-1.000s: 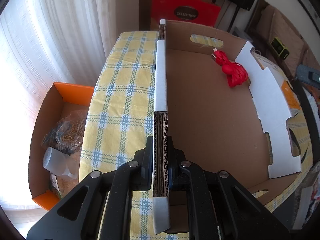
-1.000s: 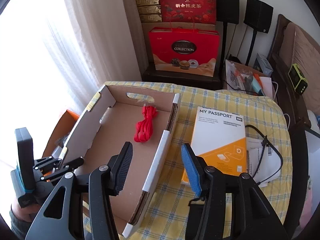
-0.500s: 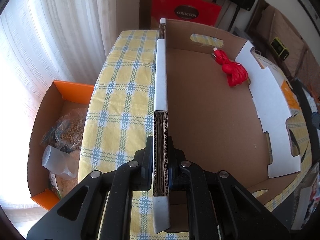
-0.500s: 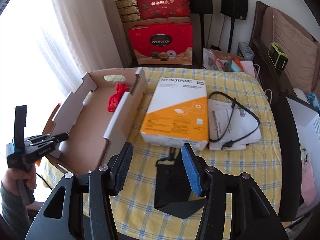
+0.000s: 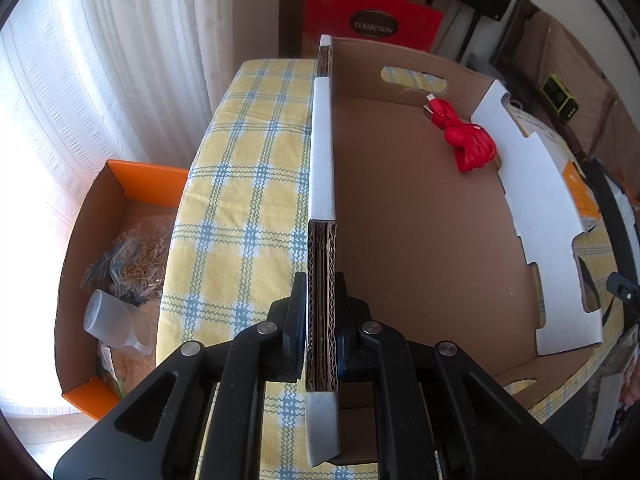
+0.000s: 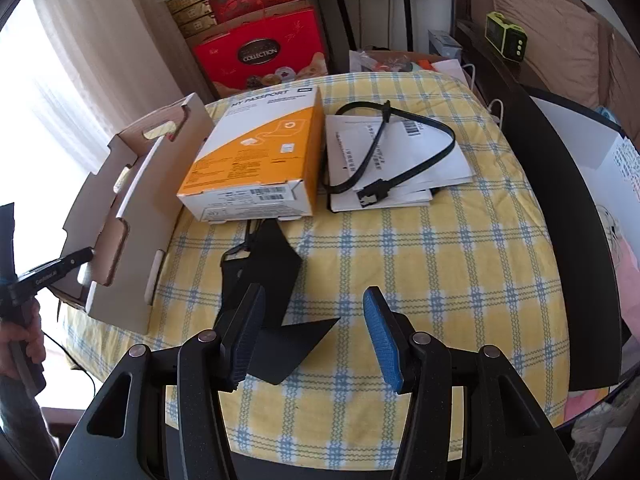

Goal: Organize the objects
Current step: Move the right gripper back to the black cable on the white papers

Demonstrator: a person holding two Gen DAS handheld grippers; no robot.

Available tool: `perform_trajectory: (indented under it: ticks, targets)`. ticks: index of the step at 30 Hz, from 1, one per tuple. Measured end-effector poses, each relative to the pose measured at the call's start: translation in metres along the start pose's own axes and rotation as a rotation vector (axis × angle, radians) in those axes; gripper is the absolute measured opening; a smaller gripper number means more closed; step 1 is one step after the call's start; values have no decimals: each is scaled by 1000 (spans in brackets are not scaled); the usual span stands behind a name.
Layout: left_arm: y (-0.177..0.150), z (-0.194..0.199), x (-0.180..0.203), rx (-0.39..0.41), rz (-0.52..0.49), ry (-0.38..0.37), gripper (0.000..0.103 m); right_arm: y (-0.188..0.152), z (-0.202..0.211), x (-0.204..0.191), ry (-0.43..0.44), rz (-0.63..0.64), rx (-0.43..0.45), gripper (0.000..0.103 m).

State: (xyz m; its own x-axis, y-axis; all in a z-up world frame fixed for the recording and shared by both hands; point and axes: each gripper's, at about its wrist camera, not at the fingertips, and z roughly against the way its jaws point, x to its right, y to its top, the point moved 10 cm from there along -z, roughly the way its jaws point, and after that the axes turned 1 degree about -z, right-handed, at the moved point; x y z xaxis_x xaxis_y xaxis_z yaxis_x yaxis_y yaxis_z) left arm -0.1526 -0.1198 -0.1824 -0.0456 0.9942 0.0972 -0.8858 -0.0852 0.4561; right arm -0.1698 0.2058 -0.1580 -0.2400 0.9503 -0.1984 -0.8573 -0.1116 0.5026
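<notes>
Two grippers: left gripper (image 5: 322, 320) pinches the cardboard tray's (image 5: 420, 220) stiff wall; right gripper (image 6: 312, 336), half open and empty, hovers over a black pouch (image 6: 262, 276), seemingly soft; grasp its edge. Beyond lies the hard-drive box (image 6: 256, 152).

Checked table (image 6: 440, 264) (yellow) bears tray (image 6: 132, 248), box (image 6: 256, 156), papers (image 6: 420, 160), pouch (image 6: 272, 280).
</notes>
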Motion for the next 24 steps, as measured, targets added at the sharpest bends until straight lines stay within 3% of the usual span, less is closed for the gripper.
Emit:
perform_trajectory:
  ticks: [10, 13, 24]
  targets:
    - [0, 0, 0, -1, 4, 1, 10, 39, 7, 55, -63, -87, 51, 52]
    - [0, 0, -1, -1, 3, 1, 10, 59, 5, 69, -86, -106, 70, 58]
    - [0, -1, 0, -4, 2, 6, 10, 107, -41, 89, -132, -160, 48, 58]
